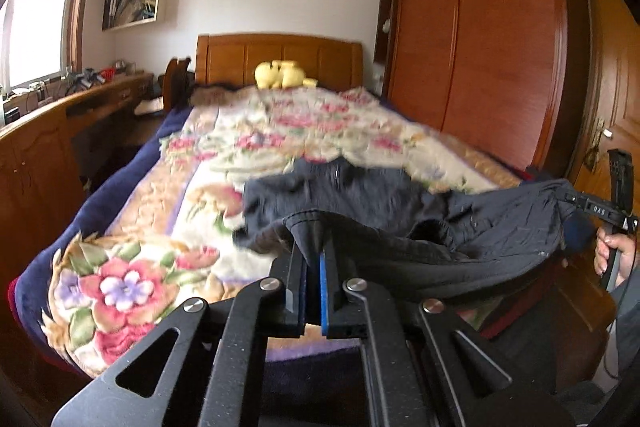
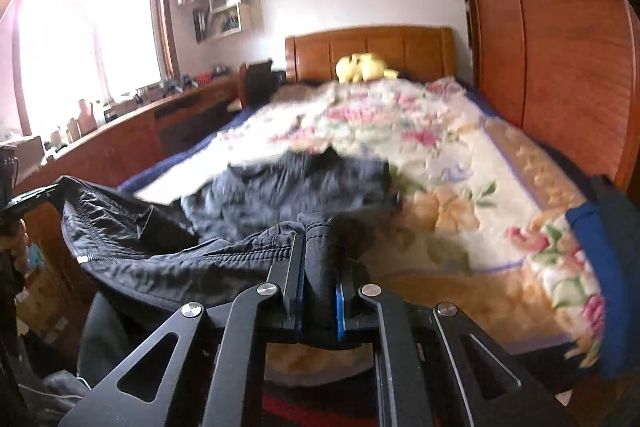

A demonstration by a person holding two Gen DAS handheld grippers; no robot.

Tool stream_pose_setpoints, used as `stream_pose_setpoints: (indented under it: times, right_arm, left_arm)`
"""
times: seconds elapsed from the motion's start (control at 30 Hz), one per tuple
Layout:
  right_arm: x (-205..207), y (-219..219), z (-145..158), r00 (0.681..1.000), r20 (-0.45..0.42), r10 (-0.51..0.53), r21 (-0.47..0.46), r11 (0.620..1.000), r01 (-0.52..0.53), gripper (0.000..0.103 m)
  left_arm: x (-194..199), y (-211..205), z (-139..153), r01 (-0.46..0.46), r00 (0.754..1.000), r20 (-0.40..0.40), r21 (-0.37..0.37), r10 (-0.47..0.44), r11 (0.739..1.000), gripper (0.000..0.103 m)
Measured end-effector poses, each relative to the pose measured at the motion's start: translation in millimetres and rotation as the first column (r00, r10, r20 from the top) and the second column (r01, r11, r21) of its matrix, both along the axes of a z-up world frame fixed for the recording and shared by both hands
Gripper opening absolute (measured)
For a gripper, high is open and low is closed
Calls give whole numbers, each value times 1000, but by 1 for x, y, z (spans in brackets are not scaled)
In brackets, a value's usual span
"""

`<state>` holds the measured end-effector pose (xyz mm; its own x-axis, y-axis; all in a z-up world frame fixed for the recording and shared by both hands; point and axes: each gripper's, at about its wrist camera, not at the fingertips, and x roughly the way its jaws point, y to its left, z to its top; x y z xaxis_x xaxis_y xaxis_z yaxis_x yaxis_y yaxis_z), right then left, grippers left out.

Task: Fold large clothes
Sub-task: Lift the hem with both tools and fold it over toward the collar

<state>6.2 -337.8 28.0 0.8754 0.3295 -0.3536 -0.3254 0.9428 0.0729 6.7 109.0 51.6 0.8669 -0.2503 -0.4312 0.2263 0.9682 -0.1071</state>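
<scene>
Left tool (image 1: 313, 239) clamped tight on dark garment (image 1: 400, 211) hem, jaws near fully closed. Right tool (image 2: 318, 247) same, pinching a thick fold of it. Garment stretched between both, lifted over the foot edge of the bed (image 1: 160, 195), far part blurred.

From my left wrist camera I look along the fingers (image 1: 298, 279) from the foot of the bed with the floral quilted cover (image 1: 132, 287), facing the carved wooden headboard (image 1: 280, 57), slightly downward and close over the dark crumpled garment (image 1: 400, 227). My right wrist camera sits just beside it, facing the same way. Both share the bed, headboard, yellow plush toy (image 2: 362, 67) and tall wooden wardrobe (image 2: 560, 27).
</scene>
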Motion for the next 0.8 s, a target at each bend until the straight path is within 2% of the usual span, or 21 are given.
stream_pose_setpoints:
  times: [0.27,0.5,0.63,0.8]
  right_arm:
    - [-64,-8,40,991,131,1,-5,1000,0,10]
    - [-113,-12,47,978,207,10,-3,1000,-10,10]
    - [-109,-12,34,979,206,9,-31,1000,-3,11]
    - [-67,-2,8,993,122,7,-56,998,0,11]
  left_arm:
    - [-35,-2,37,19,991,130,-21,-16,1000,5]
    - [-50,-2,52,35,981,193,-20,-30,999,5]
    - [-36,-2,40,29,987,159,-12,-26,1000,5]
    - [5,2,-4,14,1000,28,-34,-13,999,5]
